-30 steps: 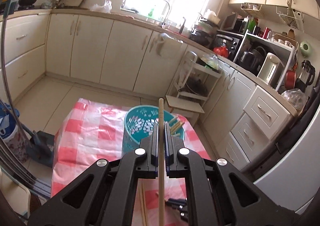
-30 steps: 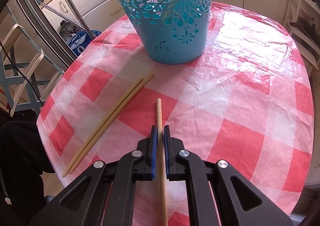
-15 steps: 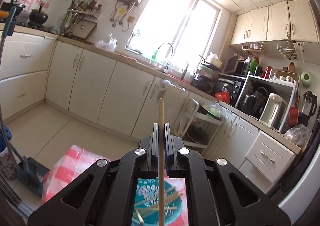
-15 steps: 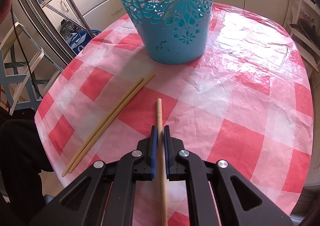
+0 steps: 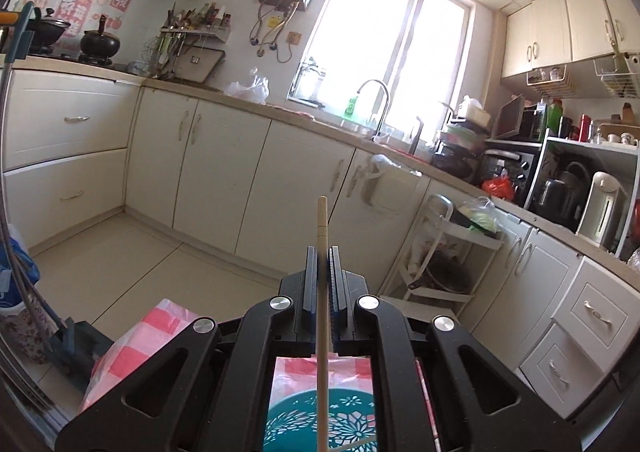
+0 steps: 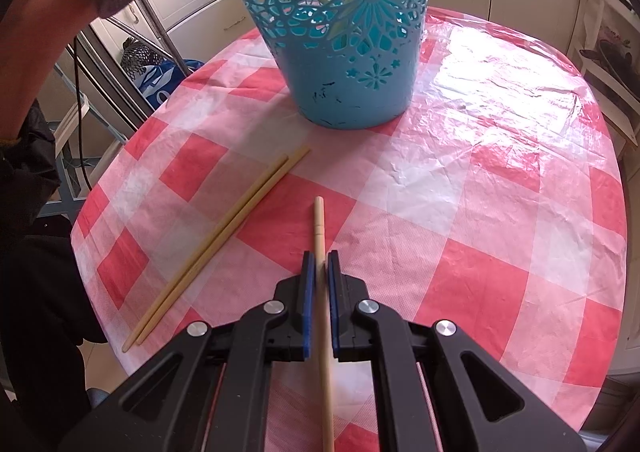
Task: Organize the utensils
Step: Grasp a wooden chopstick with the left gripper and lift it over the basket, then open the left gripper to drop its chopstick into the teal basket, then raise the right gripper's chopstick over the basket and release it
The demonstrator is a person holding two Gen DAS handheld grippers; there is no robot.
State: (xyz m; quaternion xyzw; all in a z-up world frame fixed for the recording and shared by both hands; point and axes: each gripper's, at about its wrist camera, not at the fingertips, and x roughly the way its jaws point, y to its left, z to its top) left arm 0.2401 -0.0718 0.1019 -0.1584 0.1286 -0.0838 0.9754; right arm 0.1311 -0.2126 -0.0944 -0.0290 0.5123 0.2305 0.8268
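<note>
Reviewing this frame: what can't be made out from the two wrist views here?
- Left wrist view: the left gripper body hides most of the teal basket, so its contents cannot be counted.
- Left wrist view: the lower end of its chopstick is cut off by the bottom edge.
- Right wrist view: the right gripper's chopstick likewise.

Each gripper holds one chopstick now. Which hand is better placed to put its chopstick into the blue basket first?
Left. The left gripper, shut on its chopstick, is right above the basket. The right gripper clamps its chopstick low over the tablecloth, short of the basket.
</note>
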